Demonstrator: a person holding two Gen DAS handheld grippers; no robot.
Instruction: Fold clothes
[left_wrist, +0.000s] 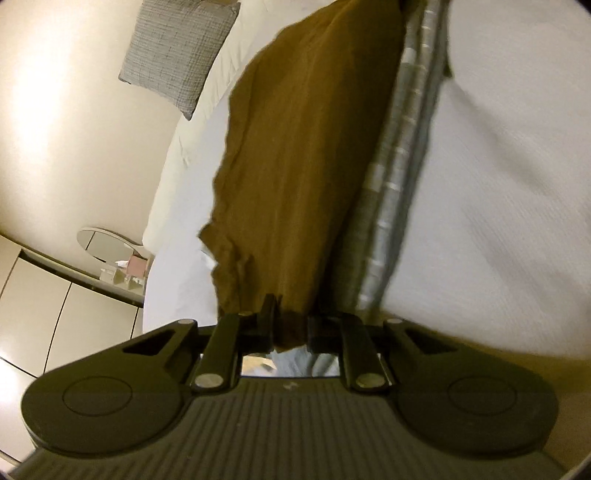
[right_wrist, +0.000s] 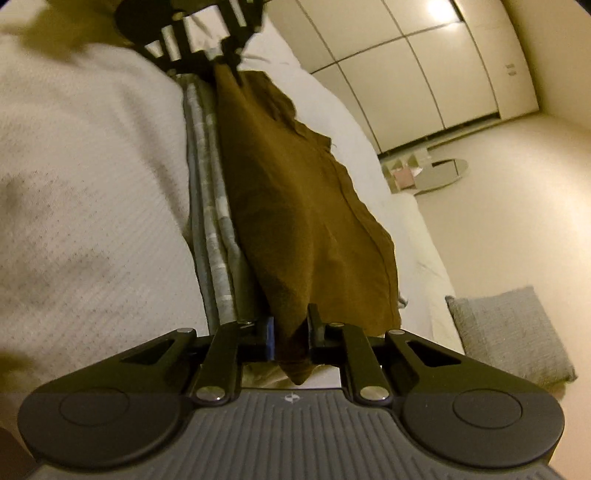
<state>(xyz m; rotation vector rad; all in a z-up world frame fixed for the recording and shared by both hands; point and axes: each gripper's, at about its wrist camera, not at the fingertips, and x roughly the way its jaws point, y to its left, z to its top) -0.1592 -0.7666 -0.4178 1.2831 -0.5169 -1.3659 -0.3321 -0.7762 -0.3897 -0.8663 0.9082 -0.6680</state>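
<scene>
Brown cloth (left_wrist: 303, 155), soft and creased, hung stretched above the white bed (left_wrist: 177, 177), beside striped grey fabric (left_wrist: 399, 192); left gripper (left_wrist: 291, 332) and right gripper (right_wrist: 290, 338) jaws pinched its ends.

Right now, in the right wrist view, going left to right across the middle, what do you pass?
White textured fabric → grey plaid cloth → brown garment → white bed → cream wall.
</scene>
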